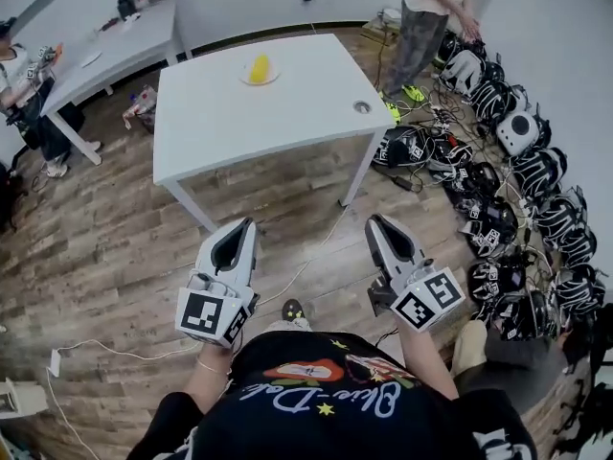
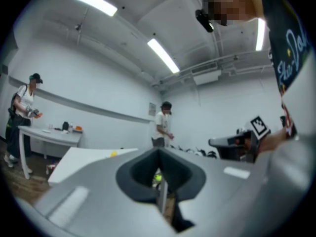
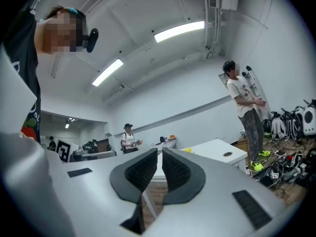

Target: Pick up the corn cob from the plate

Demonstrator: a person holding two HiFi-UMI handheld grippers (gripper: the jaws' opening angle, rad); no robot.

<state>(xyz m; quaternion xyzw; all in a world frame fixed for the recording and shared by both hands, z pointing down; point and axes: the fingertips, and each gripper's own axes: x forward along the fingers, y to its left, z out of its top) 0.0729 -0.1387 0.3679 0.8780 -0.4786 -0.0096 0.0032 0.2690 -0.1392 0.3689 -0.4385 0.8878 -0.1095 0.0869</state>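
Head view: yellow corn cob [image 1: 260,67] lies on its plate [image 1: 246,80]; left gripper [image 1: 250,224] and right gripper [image 1: 375,221] show jaws together.

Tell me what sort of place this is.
Probably a lab or workshop, not a home: a plain white table, black-and-white gear with cables heaped on the wood-look floor, and strip lights overhead.

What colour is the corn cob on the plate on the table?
The small rounded corn cob is bright yellow, best seen in the head view.
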